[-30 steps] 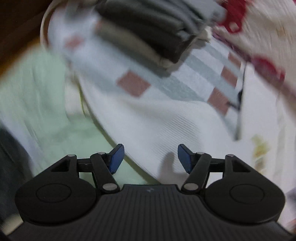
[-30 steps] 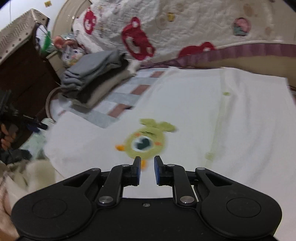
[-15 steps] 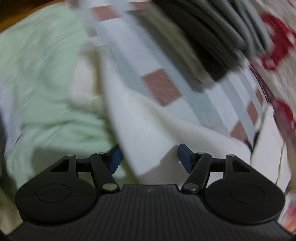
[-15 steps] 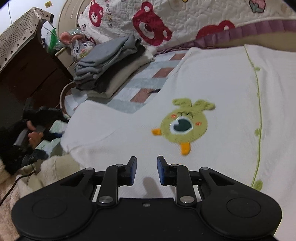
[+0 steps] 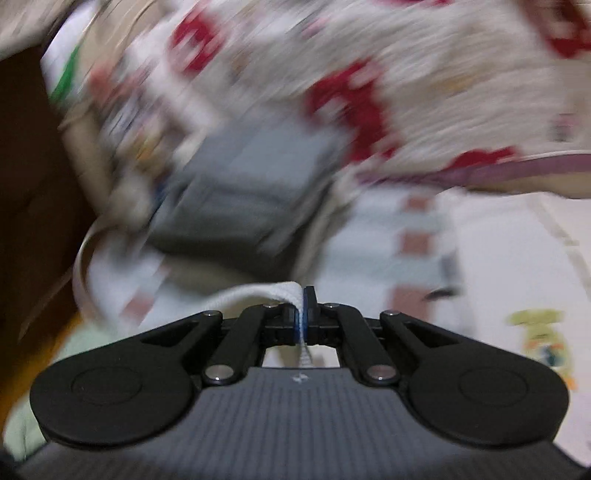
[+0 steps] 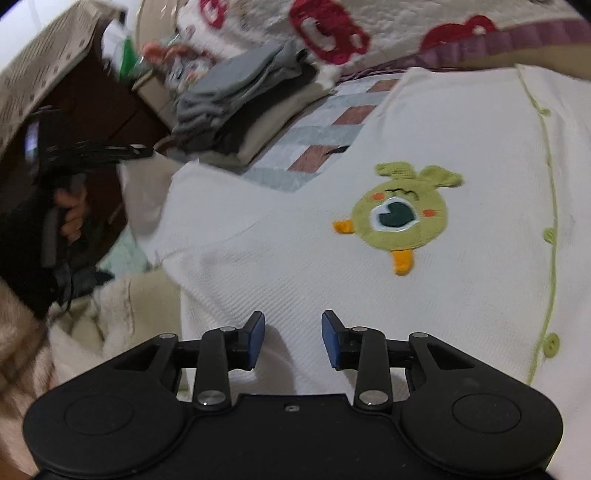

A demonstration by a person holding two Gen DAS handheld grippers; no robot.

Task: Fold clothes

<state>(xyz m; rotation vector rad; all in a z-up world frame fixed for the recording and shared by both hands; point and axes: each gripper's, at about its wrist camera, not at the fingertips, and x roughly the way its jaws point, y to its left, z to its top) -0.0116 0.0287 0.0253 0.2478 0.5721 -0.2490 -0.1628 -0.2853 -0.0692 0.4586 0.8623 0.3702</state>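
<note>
A white knit cardigan (image 6: pixel 295 240) lies spread on the bed, with a green duck patch (image 6: pixel 400 214) and a green button band (image 6: pixel 550 236). My left gripper (image 5: pixel 303 310) is shut on a ribbed white edge of the cardigan (image 5: pixel 258 291). In the right wrist view that left gripper (image 6: pixel 147 150) holds the sleeve (image 6: pixel 144 192) lifted at the cardigan's left side. My right gripper (image 6: pixel 291 338) hovers low over the cardigan's near part. Its jaws are opening, with nothing pinched between them.
A stack of folded grey clothes (image 6: pixel 240 88) sits on the checked sheet (image 6: pixel 321 136) beyond the cardigan. A quilt with red bears (image 6: pixel 332 33) lies behind. A dark wooden cabinet (image 6: pixel 122 110) stands at left. Pale green cloth (image 6: pixel 125 254) and a fluffy beige blanket (image 6: pixel 92 325) lie near left.
My left gripper went from open to shut on the cardigan's edge and swung upward with it. My right gripper's jaws widened while it settled lower over the cardigan.
</note>
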